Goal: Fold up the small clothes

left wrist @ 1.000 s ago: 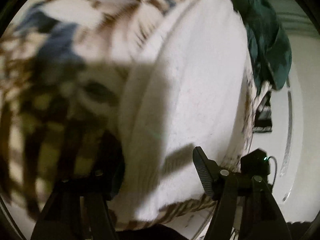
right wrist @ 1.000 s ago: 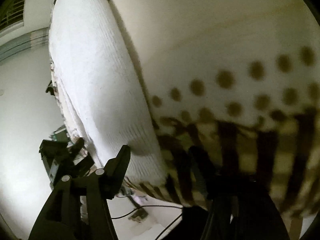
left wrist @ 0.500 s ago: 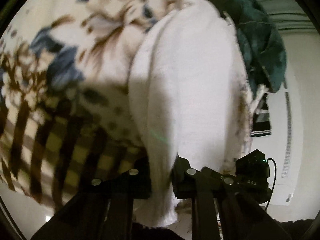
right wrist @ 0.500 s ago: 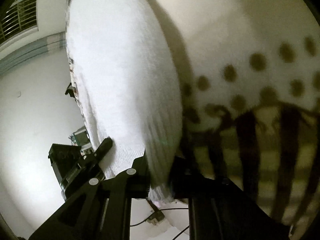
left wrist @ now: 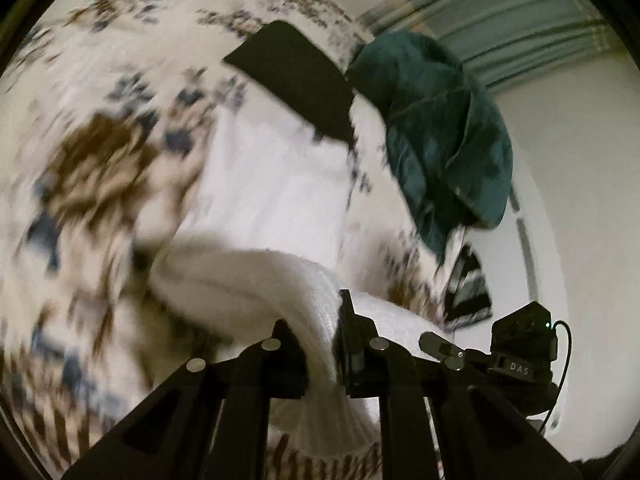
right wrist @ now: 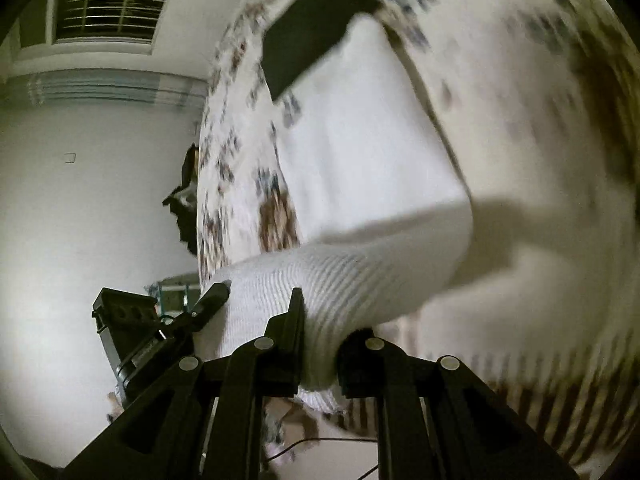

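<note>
A white ribbed knit garment (left wrist: 276,200) lies on a floral bedspread (left wrist: 92,160). My left gripper (left wrist: 320,344) is shut on its near edge, and the cloth bulges up between the jaws. In the right wrist view my right gripper (right wrist: 320,344) is shut on the same white garment (right wrist: 360,184) at its near edge, lifting a curled fold off the bed. The other gripper shows at the side of each view, to the right in the left wrist view (left wrist: 520,356) and to the left in the right wrist view (right wrist: 132,320).
A black flat object (left wrist: 296,80) lies on the bed beyond the garment. A dark green garment (left wrist: 448,152) hangs over the bed's far right edge, with a striped cloth (left wrist: 468,288) below it. A white wall and a window (right wrist: 108,4) lie to the left.
Both grippers went from open beside the garment to shut on its near edge, and have lifted that edge and carried it forward over the garment, exposing the black object and more bedspread.
</note>
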Demonstrator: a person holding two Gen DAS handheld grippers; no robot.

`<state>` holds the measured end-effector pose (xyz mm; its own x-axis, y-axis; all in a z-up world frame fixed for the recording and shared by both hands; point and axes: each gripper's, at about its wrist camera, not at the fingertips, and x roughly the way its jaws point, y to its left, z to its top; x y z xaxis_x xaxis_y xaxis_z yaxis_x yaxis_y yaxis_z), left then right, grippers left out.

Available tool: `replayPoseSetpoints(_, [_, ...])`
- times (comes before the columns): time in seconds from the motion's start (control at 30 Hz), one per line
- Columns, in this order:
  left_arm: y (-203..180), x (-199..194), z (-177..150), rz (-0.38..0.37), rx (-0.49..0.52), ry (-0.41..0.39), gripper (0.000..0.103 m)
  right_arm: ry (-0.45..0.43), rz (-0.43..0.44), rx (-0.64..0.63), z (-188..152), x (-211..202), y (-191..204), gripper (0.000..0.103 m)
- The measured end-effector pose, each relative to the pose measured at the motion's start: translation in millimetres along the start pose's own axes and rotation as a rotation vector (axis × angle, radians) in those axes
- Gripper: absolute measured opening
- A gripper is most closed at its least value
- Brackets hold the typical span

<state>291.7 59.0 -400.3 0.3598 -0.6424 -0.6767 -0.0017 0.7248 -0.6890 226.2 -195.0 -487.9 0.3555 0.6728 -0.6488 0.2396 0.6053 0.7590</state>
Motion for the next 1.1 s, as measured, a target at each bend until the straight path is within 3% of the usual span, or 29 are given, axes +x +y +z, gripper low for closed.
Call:
replayPoseSetpoints(0.17, [7,49,97,-0.036,-0.055,-0.027,0.010,-0.058,-0.035,-0.032,119,23,12,0.013])
replayPoseSetpoints(0.23, [20,77,142,-0.056,-0.068,-0.008,0.010,-0.073,-0.057,-0.032,162,40,15,0.013])
replayPoseSetpoints(0.3, [37,103,176,-0.028,-0.094,0.027,0.013,-0.068,-0.082,-0.022,205,60,13,0.014])
replayPoseSetpoints(0.37, [59,123,207,-0.047,-0.158,0.049,0.034,-0.049,-0.085,0.006,246,86,7,0.021])
replayPoseSetpoints(0.43, [73,119,222,-0.074,-0.183,0.013,0.054,-0.020,-0.086,0.046,267,96,-1,0.048])
replayPoseSetpoints(0.47, [79,113,227,-0.090,-0.193,-0.010,0.063,-0.048,-0.054,0.063,273,90,-5,0.050])
replayPoseSetpoints(0.53, [88,103,230,-0.066,-0.182,-0.037,0.063,-0.084,-0.011,0.061,273,76,-12,0.062])
replayPoseSetpoints(0.63, [87,109,218,0.060,-0.060,0.018,0.063,-0.119,-0.116,0.042,262,62,-28,0.063])
replayPoseSetpoints(0.7, [80,130,211,0.109,0.045,0.092,0.063,-0.102,-0.208,0.036,255,66,-41,0.063])
replayPoseSetpoints(0.77, [68,157,204,0.183,0.154,0.150,0.061,-0.060,-0.237,0.035,251,80,-50,0.063])
replayPoseSetpoints(0.8, [64,167,205,0.210,0.196,0.154,0.061,-0.050,-0.254,0.024,251,86,-50,0.061])
replayPoseSetpoints(0.83, [58,177,204,0.233,0.250,0.153,0.048,-0.050,-0.267,-0.018,252,93,-46,0.060])
replayPoseSetpoints(0.87, [53,183,203,0.249,0.284,0.154,0.017,-0.050,-0.279,-0.051,252,98,-41,0.060])
replayPoseSetpoints(0.9, [49,191,202,0.273,0.318,0.168,0.005,-0.047,-0.288,-0.084,252,103,-36,0.055])
replayPoseSetpoints(0.97, [46,194,201,0.298,0.357,0.148,0.005,-0.008,-0.315,-0.159,255,121,-24,0.025])
replayPoseSetpoints(1.0, [48,194,201,0.312,0.360,0.135,0.005,0.002,-0.326,-0.178,251,123,-19,0.000])
replayPoseSetpoints(1.1, [63,179,207,0.382,0.301,0.098,0.005,-0.065,-0.334,-0.128,259,116,-26,0.000])
